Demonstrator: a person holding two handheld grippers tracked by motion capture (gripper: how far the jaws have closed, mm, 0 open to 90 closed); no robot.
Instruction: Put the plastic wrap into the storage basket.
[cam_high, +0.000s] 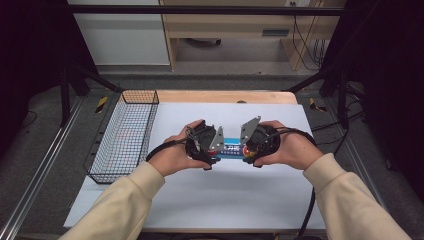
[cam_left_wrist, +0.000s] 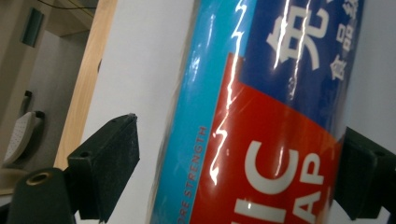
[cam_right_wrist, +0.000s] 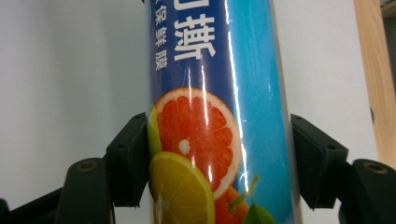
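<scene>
The right claw (cam_right_wrist: 212, 158) pinches the cling-film roll (cam_high: 231, 148) at one end above the bench (cam_high: 225, 195) while the spread left claw (cam_left_wrist: 238, 172), one pad clear, straddles the other for a two-ended carry.

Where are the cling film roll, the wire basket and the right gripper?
cling film roll (cam_right_wrist: 215, 116): right gripper view, its printed wrapper.
wire basket (cam_high: 125, 135): high view, its mesh floor.
right gripper (cam_right_wrist: 215, 158): right gripper view, midway between fingertips.

A white sheet (cam_high: 200, 195) covers the wooden table (cam_high: 225, 96), on grey floor (cam_high: 45, 150). Far behind stand pale wooden furniture (cam_high: 235, 25) and a white panel (cam_high: 120, 35); black frame bars (cam_high: 200, 10) edge dark sides
</scene>
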